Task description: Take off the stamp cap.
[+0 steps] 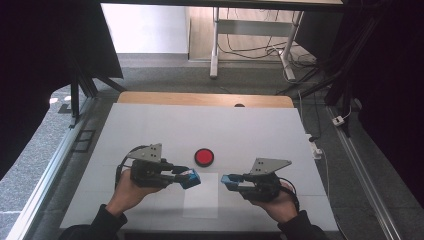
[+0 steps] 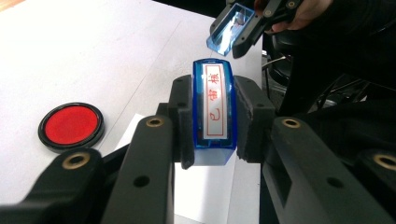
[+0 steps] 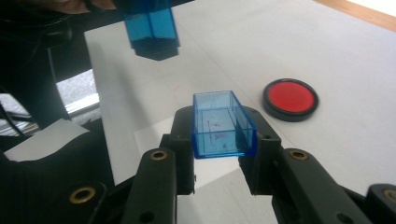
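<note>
My left gripper (image 1: 186, 176) is shut on a blue stamp (image 2: 212, 109), its white face with red characters turned up toward the camera in the left gripper view. Across a small gap, my right gripper (image 1: 231, 182) is shut on the stamp's clear blue cap (image 3: 223, 125), whose hollow side faces up. In the high view the stamp (image 1: 192, 179) and the cap (image 1: 227, 180) point at each other above a white sheet of paper (image 1: 201, 200). A round red ink pad (image 1: 204, 157) lies on the table just beyond them.
A white mat (image 1: 150, 130) covers the table, with a wooden edge (image 1: 200, 98) at the far side. Black frames and cables stand beyond the table and to the right. A person's hands and dark sleeves come in from the bottom.
</note>
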### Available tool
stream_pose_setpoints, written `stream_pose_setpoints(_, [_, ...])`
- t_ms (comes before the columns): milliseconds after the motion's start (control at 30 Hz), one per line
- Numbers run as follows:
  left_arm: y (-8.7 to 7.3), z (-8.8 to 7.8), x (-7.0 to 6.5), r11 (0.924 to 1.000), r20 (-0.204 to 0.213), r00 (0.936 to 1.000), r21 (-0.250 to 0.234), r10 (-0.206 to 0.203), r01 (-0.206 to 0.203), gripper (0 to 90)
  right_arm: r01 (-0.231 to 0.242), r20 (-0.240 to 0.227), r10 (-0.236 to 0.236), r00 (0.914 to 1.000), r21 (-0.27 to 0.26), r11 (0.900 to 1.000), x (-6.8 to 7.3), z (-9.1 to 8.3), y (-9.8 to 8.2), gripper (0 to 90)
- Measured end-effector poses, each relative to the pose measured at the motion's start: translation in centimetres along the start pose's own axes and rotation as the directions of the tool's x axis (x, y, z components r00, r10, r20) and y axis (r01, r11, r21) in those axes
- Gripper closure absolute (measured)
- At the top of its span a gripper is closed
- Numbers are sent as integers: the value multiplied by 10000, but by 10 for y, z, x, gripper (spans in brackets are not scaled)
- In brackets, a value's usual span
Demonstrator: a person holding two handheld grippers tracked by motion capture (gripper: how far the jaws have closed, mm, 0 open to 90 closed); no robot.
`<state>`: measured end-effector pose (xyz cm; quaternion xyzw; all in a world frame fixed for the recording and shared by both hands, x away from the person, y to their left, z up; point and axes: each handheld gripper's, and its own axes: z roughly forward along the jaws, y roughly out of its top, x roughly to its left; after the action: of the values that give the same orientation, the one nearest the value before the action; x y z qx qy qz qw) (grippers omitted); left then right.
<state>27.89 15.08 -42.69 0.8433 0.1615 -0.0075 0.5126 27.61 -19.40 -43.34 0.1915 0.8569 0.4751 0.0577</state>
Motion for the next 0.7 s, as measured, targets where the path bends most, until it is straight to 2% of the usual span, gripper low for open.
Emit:
stream_pose_setpoints(300, [0, -2, 0, 10000, -260, 9997, -35, -39, 38, 711, -152, 722, 167, 9972, -217, 9996, -2, -14, -6, 693])
stream_pose_setpoints(700, [-1, -3, 2, 10000, -630, 9980, 18, -62, 63, 710, -380, 1711, 393, 9845, -110, 9992, -3, -34, -22, 693])
